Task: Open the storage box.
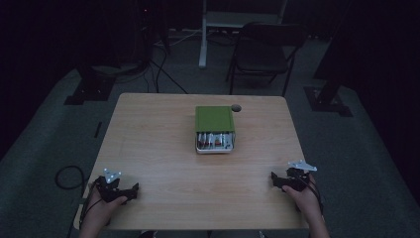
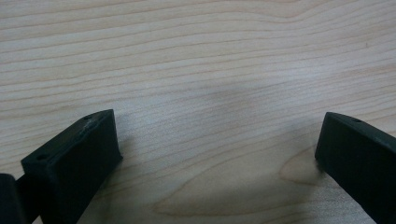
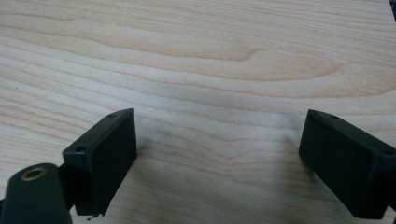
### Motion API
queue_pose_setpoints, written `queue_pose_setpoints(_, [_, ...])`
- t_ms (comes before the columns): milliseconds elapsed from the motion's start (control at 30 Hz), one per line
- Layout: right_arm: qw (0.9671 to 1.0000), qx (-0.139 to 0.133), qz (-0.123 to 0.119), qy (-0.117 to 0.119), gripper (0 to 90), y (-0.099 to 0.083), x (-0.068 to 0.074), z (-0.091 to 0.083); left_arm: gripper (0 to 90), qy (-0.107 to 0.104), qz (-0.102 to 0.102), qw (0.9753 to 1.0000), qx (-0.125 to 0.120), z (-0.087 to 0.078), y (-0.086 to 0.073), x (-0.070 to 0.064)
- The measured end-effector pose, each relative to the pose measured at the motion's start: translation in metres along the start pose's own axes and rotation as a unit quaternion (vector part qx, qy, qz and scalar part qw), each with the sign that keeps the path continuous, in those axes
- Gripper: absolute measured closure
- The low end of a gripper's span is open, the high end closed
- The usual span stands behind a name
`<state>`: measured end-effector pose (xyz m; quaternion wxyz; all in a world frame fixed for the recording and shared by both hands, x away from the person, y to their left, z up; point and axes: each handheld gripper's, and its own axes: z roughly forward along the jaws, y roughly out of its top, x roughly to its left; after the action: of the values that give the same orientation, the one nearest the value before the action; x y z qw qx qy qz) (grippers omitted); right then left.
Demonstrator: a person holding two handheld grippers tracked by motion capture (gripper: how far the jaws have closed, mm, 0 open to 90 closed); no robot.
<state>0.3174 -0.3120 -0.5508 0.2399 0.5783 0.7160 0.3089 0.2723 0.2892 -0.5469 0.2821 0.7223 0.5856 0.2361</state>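
Observation:
A green box (image 1: pixel 214 119) sits a little beyond the middle of the wooden table (image 1: pixel 158 163), its metal drawer (image 1: pixel 214 143) pulled out toward me with several small red and white items inside. My left gripper (image 1: pixel 130 191) rests near the front left corner, held by a hand, jaws wide apart over bare wood (image 2: pixel 210 116). My right gripper (image 1: pixel 275 179) rests near the front right edge, also open, with only wood grain between its jaws (image 3: pixel 219 126). Both grippers are well short of the box.
A small round dark hole or grommet (image 1: pixel 236 107) lies just behind the box at its right. Beyond the table stand a dark folding chair (image 1: pixel 265 49), a white post (image 1: pixel 203 34) and cables on the floor (image 1: pixel 158 69). The room is dim.

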Motion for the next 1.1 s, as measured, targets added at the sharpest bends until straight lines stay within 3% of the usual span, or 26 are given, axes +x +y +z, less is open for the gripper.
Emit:
queue_pose_setpoints(500, [1.0000, -0.001, 0.000, 0.000, 10.8, 0.000, 0.000, 0.000, 0.0, 0.000, 0.000, 1.0000, -0.001, 0.000, 0.000, 0.000])
queue_pose_setpoints(767, [1.0000, -0.002, -0.001, -0.001, 11.4, 0.003, 0.007, 0.003, 0.0, 0.000, 0.001, 1.0000, 0.000, 0.000, 0.000, 0.000])
queue_pose_setpoints(933, [0.9997, -0.007, -0.025, 0.000, 11.4, 0.006, 0.018, 0.006, 0.0, 0.000, 0.001, 1.0000, 0.000, 0.000, 0.000, 0.000])
queue_pose_setpoints(1100, [0.9975, -0.016, -0.065, -0.024, 11.4, 0.011, 0.028, 0.006, 0.0, 0.000, 0.001, 1.0000, 0.000, 0.000, 0.000, 0.000])
